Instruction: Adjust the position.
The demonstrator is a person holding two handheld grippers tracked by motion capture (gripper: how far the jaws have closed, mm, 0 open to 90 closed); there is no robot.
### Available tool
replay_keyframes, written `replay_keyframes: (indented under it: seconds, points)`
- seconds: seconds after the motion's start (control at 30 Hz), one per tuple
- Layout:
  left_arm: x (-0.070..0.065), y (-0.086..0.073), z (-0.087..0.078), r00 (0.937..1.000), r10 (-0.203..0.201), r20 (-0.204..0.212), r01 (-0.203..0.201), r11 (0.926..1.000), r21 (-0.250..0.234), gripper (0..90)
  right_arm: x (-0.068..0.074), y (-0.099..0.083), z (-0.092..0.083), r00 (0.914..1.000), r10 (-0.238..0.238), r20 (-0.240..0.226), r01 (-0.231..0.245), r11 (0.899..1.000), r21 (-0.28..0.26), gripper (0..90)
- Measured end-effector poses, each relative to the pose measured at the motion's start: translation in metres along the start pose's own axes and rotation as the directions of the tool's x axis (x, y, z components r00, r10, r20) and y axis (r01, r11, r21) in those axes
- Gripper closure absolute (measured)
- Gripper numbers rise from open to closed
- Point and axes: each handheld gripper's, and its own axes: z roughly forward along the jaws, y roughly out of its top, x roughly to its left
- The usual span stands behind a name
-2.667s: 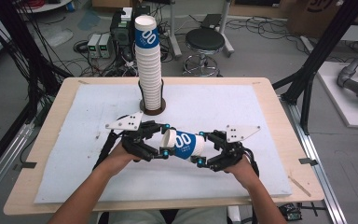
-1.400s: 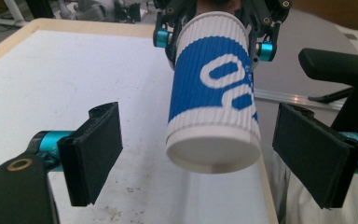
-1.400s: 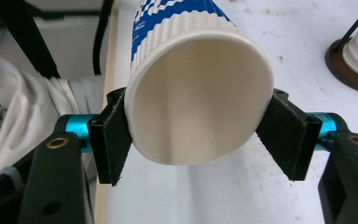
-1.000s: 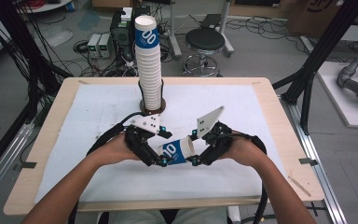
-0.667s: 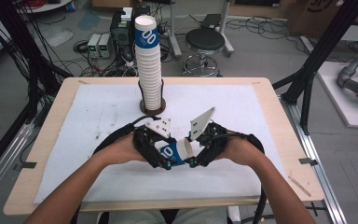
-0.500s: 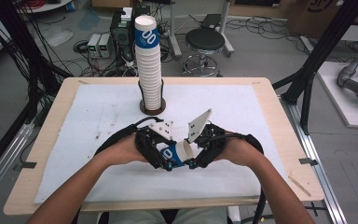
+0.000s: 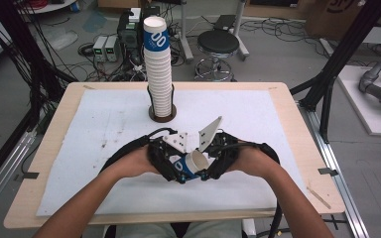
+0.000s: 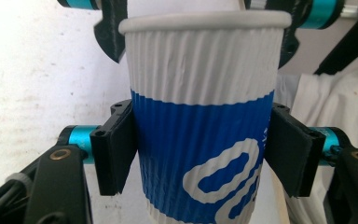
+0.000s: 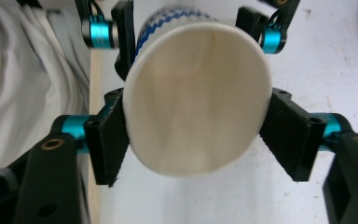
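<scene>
Both hands have drawn closer together since before. Left gripper (image 8: 200,154) jaws have just clenched on the paper cup (image 7: 191,163). Right gripper (image 9: 200,140) jaws have just been opening, released around its rim.

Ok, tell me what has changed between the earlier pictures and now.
Both hands drew in toward the table's near edge, bringing the cup along. The left gripper has just been closing and now clamps the cup's blue band; the right gripper has just been opening, pads beside the rim. The cup stack stayed put.
</scene>
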Motion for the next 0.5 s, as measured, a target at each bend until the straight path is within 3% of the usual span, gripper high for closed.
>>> replay_keyframes:
  seconds: [0.07,0.2,0.33,0.4,0.5]
  points:
    - [0.001,-0.004,-0.003,1.0,-0.003,-0.004,0.003,0.9991,-0.042,30.0,-0.001,-0.003,-0.004,0.9997,0.025,0.008,-0.024,0.998,-0.05,25.3]
    - [0.003,-0.016,-0.01,0.9995,-0.027,-0.017,0.025,0.992,-0.124,30.0,-0.003,-0.01,-0.015,0.9971,0.075,0.017,-0.07,0.98,-0.188,24.2]
    - [0.006,-0.03,-0.018,0.9966,-0.064,-0.051,0.052,0.9752,-0.215,30.0,-0.003,-0.016,-0.026,0.9931,0.112,0.035,-0.098,0.953,-0.286,23.2]
    - [0.007,-0.036,-0.021,0.9945,-0.079,-0.068,0.06,0.9653,-0.254,30.0,-0.003,-0.02,-0.032,0.9893,0.14,0.04,-0.118,0.93,-0.347,23.0]
    - [0.007,-0.045,-0.026,0.9897,-0.107,-0.095,0.072,0.9468,-0.314,29.9,-0.004,-0.028,-0.036,0.9827,0.182,0.036,-0.155,0.912,-0.379,22.0]
